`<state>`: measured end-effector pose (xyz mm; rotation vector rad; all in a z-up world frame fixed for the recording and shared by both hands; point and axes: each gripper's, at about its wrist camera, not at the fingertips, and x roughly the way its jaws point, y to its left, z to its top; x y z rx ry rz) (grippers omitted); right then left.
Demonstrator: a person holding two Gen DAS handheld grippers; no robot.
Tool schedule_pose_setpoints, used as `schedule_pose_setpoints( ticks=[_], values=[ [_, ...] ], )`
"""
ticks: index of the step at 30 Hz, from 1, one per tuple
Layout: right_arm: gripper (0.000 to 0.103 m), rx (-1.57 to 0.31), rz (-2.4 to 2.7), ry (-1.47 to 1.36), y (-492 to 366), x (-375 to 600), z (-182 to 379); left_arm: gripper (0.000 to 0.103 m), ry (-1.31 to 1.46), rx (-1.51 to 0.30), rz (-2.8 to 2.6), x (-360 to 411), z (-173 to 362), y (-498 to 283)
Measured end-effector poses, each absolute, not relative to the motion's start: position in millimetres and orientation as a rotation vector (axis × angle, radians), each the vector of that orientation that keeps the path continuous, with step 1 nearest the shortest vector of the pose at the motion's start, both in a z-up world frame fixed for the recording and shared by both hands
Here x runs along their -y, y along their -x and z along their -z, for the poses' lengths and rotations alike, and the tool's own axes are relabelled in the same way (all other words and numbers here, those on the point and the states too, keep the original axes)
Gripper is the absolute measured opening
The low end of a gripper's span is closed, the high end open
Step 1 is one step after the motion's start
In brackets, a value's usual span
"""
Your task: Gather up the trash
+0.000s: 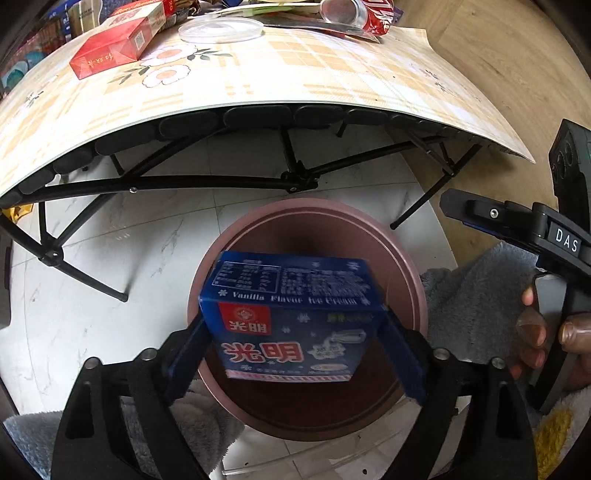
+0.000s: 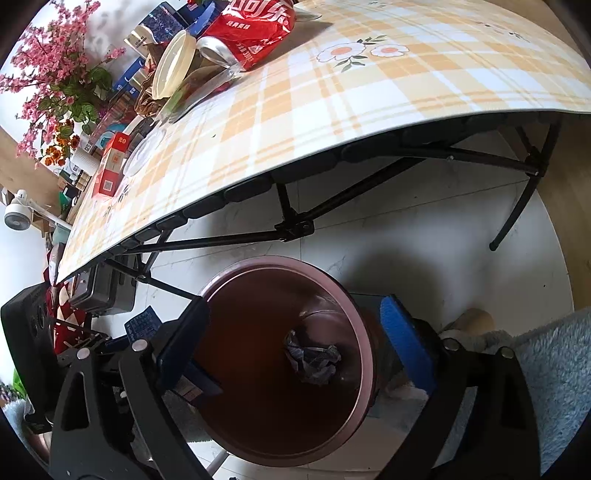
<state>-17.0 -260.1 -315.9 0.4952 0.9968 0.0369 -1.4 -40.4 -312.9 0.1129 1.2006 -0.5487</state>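
Over the bin: your left gripper has an ice cream box between its pads, contact unclear, jaws wide; right gripper spread, empty. Step: dropping. Next: let the box fall beside the crumpled wrapper; more trash waits on the table

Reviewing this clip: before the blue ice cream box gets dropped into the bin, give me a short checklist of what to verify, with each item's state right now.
1. Blue ice cream box sits between the left gripper fingers: ok.
2. Pads pressing on the box: cannot tell; the jaws stand wide and the box looks blurred.
3. Box is over the mouth of the bin: ok.
4. Right gripper is empty, jaws open: ok.
5. Bin has room; only a crumpled wrapper lies at the bottom: ok.
6. Table cleared of trash: not ok; a red box and a red packet remain.
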Motion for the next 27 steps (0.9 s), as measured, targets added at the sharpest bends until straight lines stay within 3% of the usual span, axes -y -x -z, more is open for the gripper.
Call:
schedule_pose_setpoints(
  ticks=[15,27],
  values=[
    [0.097,-0.964,-0.067,-0.423,18,249,303,0.097,0.069,-0.827,0.317,-14,243,8],
    [0.097,-0.866,-0.078,-0.296,22,233,278,0.097,0.081,-0.772,0.263,-24,232,11]
  ],
)
